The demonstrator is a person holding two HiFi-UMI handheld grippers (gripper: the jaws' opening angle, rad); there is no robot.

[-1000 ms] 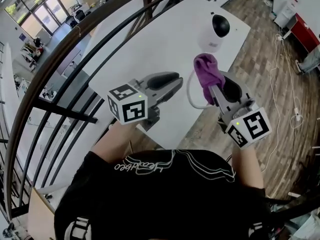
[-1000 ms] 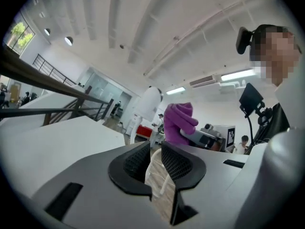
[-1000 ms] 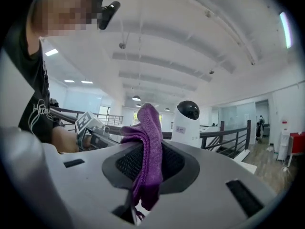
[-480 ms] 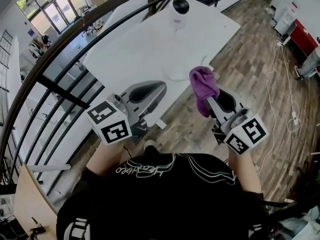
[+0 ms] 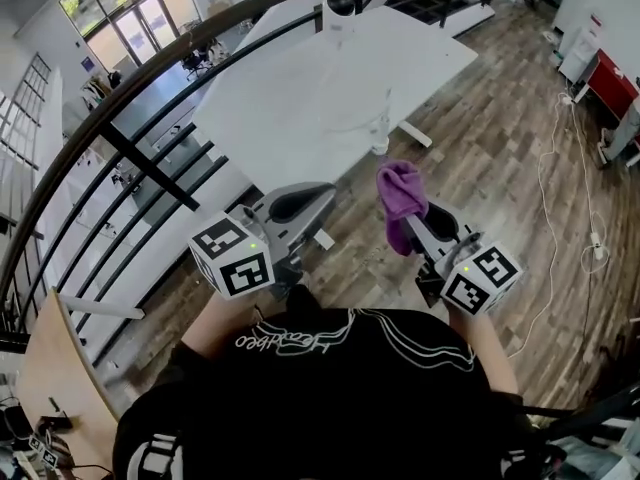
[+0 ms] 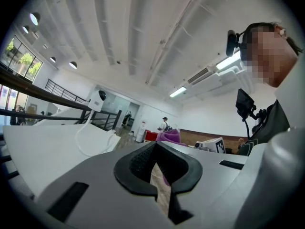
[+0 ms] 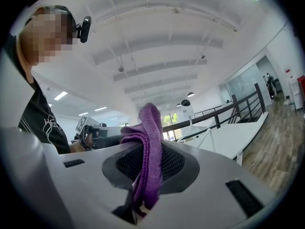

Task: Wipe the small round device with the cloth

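table (image 5: 300,103) now farther off; right tool (image 5: 428,234) clamps cloth (image 5: 401,193)

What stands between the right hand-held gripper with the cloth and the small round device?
Nothing visible. Between the right hand-held gripper, shut on the purple cloth, and the device lie only open floor and tabletop.

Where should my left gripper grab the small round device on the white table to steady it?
Probably the white body of the small round device, below its dark dome, left gripper coming level from the side. It stands upright, the rounded dome would likely slip, and the white cable trails along the table toward you; avoid that side.
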